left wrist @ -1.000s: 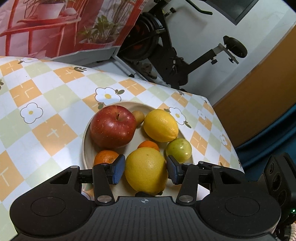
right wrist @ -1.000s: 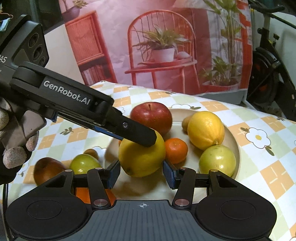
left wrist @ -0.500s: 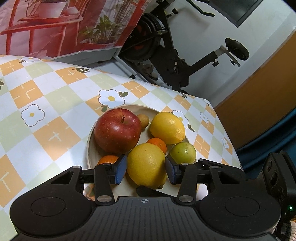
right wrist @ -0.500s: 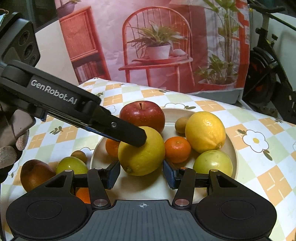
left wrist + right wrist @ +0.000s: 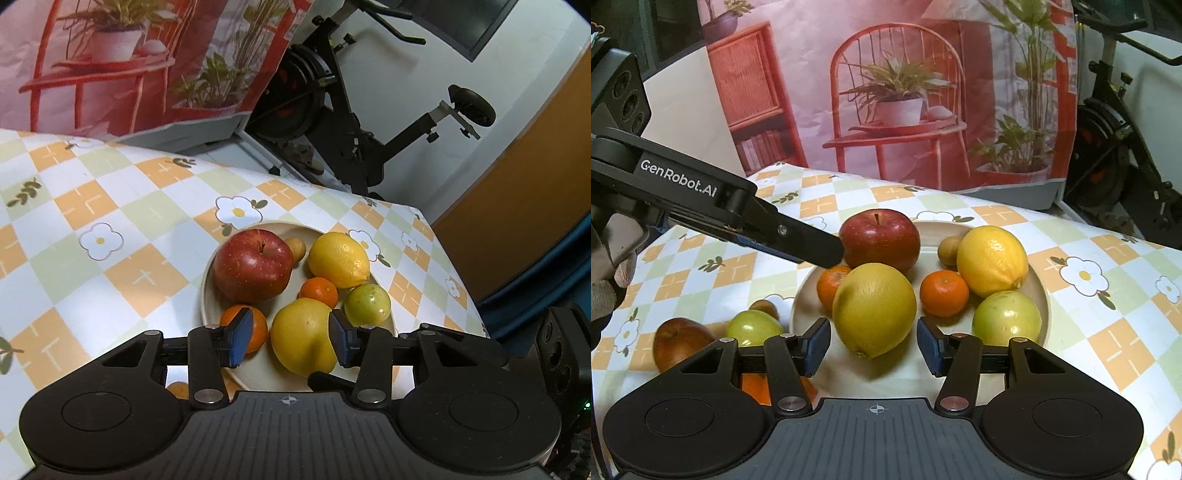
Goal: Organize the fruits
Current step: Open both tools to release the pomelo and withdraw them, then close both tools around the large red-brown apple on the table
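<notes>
Beige plate point(image 5: 1043, 295) holds the yellow grapefruit point(image 5: 874, 309) at its 6 o'clock, by apple point(image 5: 880, 239), lemon point(image 5: 992, 260) and tangerines; my right gripper point(image 5: 873, 346) and left gripper point(image 5: 288, 341) both gape around it, empty.

A round cream plate point(image 5: 1044, 295) sits on the checked, flower-printed tabletop point(image 5: 1115, 332). In the right wrist view, a large yellow citrus fruit point(image 5: 874, 309) lies at the plate's near edge. Behind it sits a red apple point(image 5: 880, 238), with a small orange mandarin point(image 5: 832, 283) to the left between them. A second orange mandarin point(image 5: 944, 292) lies right of the citrus, a yellow lemon point(image 5: 991, 260) behind and right of that, and a small brown kiwi point(image 5: 949, 250) touching the lemon's left side. A round green fruit point(image 5: 1006, 318) lies in front of the lemon. Off the plate to the left, on the tabletop, lie a green apple point(image 5: 751, 326), a small brown fruit point(image 5: 764, 307) behind it, and a dark red apple point(image 5: 681, 343) farther left.
</notes>
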Tool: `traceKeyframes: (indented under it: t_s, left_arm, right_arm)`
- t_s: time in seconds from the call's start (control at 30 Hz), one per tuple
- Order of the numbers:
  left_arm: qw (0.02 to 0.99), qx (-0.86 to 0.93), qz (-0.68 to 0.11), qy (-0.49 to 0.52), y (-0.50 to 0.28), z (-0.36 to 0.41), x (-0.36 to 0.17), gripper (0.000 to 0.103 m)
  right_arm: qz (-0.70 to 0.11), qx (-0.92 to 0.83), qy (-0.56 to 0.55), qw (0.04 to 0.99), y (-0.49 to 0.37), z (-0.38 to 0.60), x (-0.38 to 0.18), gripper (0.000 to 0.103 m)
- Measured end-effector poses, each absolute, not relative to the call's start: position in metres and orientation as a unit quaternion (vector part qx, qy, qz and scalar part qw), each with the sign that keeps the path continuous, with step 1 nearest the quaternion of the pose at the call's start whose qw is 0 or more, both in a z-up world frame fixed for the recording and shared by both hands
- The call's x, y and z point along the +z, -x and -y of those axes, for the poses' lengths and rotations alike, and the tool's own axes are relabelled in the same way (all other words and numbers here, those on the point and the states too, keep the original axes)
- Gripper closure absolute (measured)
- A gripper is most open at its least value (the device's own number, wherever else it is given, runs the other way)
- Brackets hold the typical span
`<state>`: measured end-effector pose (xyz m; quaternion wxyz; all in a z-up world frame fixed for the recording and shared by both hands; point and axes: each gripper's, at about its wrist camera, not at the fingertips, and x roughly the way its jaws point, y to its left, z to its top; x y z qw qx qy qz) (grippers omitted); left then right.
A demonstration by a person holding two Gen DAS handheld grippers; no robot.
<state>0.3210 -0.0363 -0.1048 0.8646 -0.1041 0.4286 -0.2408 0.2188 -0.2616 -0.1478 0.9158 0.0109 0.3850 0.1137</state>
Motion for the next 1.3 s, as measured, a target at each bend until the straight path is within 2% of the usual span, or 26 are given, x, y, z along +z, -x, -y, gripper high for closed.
traceKeyframes:
  t_s: [0.43, 1.3]
  left_arm:
    - [0.884, -0.220, -0.404, 0.082, -0.281, 0.006, -0.091, 0.056]
    - [0.870, -0.215, -0.435, 0.085, -0.236, -0.050, -0.118, 0.055]
  right_arm:
    - [-0.371, 0.116, -0.012, 0.921, -0.185, 0.238, -0.137, 0.055]
    - [-0.375, 0.166, 0.024, 0.912, -0.160, 0.176, -0.141, 0.055]
